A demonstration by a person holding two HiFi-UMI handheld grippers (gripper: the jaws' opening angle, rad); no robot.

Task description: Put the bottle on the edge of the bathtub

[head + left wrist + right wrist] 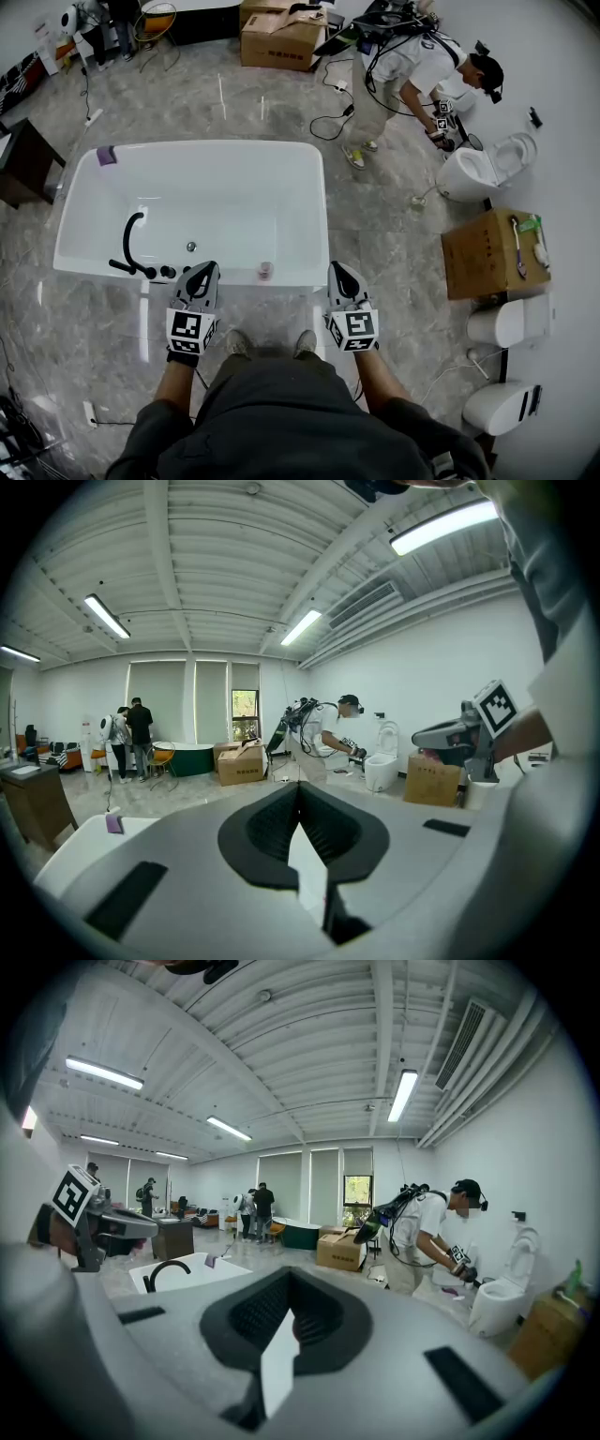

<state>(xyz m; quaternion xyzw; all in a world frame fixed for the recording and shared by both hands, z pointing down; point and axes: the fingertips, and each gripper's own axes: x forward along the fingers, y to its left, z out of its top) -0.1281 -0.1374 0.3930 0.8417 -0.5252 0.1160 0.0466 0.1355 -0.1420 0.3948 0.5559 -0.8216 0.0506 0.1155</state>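
Nearest us we hold the grey-and-black left gripper (201, 273) and its twin, the right gripper (340, 273), side by side; each has its fingers pressed together with nothing between them; just beyond and between the two, apart from both, the small pinkish bottle (265, 271) stands on the near rim of the white rectangular bathtub (234, 148); further left on that rim sits a black curved faucet (130, 246); far right, a person in a white shirt (410, 66) bends beside a white toilet (473, 171).

Large showroom or test hall: freestanding bathtub (206, 143), several toilets (478, 172) on marble-look floor (375, 244), cardboard boxes (281, 37), trailing cables (328, 122), strip lights (403, 1094), bare ribbed ceiling (309, 1044).
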